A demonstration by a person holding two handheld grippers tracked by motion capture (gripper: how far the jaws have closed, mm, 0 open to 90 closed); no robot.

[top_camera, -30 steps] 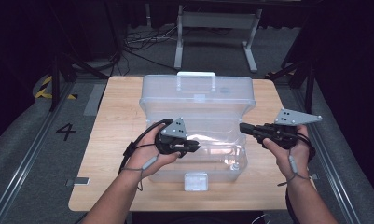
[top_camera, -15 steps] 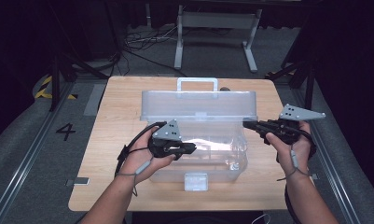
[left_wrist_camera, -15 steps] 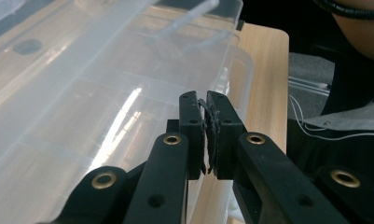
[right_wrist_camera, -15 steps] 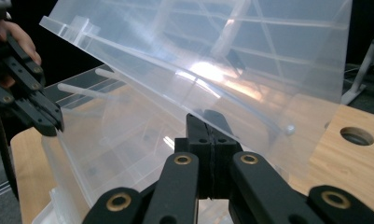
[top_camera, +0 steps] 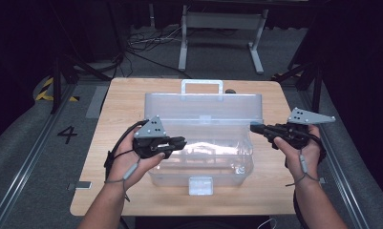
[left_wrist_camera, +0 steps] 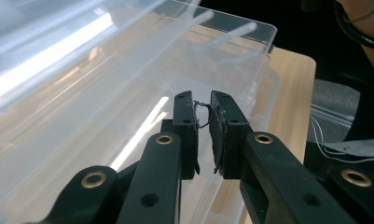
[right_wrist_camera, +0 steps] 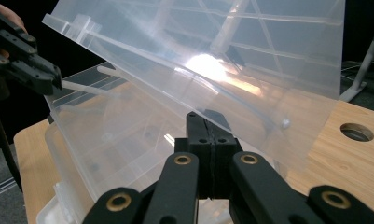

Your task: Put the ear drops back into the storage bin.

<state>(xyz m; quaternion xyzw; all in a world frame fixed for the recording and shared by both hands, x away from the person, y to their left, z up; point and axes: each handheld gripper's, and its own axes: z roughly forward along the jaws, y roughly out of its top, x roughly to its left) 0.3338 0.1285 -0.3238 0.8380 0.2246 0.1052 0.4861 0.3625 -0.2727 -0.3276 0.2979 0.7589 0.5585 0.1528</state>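
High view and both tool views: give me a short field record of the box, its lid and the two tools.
box: clear plastic box on the wooden table
lid: raised, handle at the far edge
latch: front, undone
left tool: at the box's left rim, jaws narrowly apart, nothing gripped, just been opening
right tool: at the box's right end under the lid, jaws shut, holding nothing

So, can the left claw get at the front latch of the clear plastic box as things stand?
Probably yes. The left claw hovers over the box's left rim, jaws slightly apart and empty, and the front latch sits just below on the near wall with nothing in the way. The lid is already raised.
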